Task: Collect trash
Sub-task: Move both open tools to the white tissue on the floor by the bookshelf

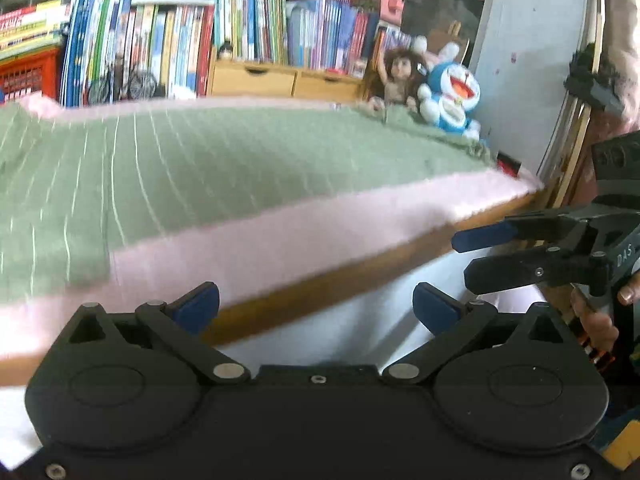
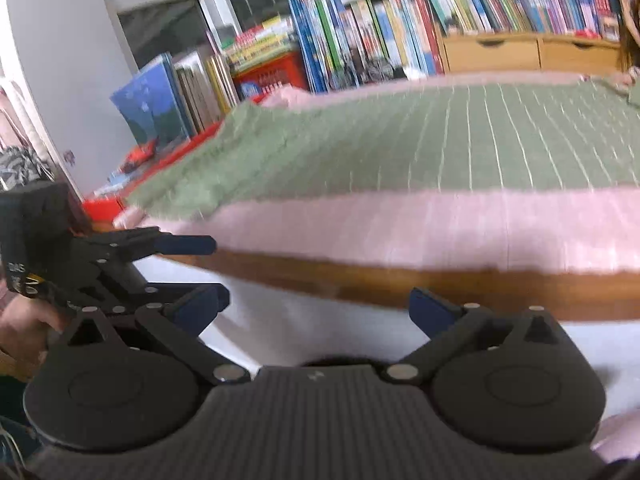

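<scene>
From what I can judge, I am at the very start: nothing is held and no trash has been gathered that I can see. My left gripper [image 1: 316, 306] has its blue-padded fingers spread wide with only air between them, and the same is true of my right gripper [image 2: 318, 306], whose fingers stand apart and empty.

Both point at the near edge of a bed, where a green striped blanket [image 1: 224, 168] lies over a pink sheet [image 1: 280, 248] on a wooden bed frame [image 1: 328, 284]. In the left wrist view the right gripper shows at the right side, just below the frame's corner.

I cannot find any trash in either view. The blanket's surface looks bare, though both pictures are blurred, so a small scrap could escape me. At the far right of the bed sit a blue cat plush [image 1: 452, 92] and a doll [image 1: 394, 80], with a row of books [image 1: 180, 48] and wooden drawers [image 1: 280, 80] behind; these are not trash by my reading. A red toy car [image 2: 138, 154] lies off the bed's left end. So everything is left to do: first I must locate the trash, and where it lies relative to my grippers I cannot tell.
</scene>
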`<control>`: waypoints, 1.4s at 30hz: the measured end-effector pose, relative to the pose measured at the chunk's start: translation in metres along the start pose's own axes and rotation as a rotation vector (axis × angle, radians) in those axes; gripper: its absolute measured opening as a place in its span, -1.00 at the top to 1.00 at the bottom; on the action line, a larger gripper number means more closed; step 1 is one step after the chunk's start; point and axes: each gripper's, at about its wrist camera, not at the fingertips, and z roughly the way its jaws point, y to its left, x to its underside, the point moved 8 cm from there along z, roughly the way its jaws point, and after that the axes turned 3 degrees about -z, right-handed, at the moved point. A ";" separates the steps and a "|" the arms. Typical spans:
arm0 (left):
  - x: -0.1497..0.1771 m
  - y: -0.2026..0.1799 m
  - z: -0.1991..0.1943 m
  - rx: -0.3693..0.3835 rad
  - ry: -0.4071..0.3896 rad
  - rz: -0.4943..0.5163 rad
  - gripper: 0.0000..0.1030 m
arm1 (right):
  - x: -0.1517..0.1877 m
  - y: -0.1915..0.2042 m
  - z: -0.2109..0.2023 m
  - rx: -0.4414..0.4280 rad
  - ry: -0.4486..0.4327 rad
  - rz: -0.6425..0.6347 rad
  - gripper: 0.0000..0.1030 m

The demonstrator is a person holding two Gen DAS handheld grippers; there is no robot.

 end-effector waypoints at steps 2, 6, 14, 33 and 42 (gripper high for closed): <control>-0.017 0.000 -0.001 -0.006 -0.025 0.020 -1.00 | -0.015 0.001 -0.005 -0.009 -0.034 -0.010 -1.00; -0.054 0.005 -0.002 -0.016 -0.082 0.060 -1.00 | -0.053 0.000 -0.010 -0.039 -0.106 -0.035 -1.00; -0.135 0.021 0.010 -0.036 -0.176 0.126 -1.00 | -0.135 -0.012 -0.011 -0.006 -0.219 -0.144 -1.00; -0.369 0.184 0.162 -0.160 -0.321 0.015 -1.00 | -0.337 -0.136 0.161 0.204 -0.228 -0.219 -1.00; -0.369 0.241 0.326 -0.061 -0.095 -0.047 -0.88 | -0.310 -0.186 0.326 0.215 -0.035 -0.294 -0.78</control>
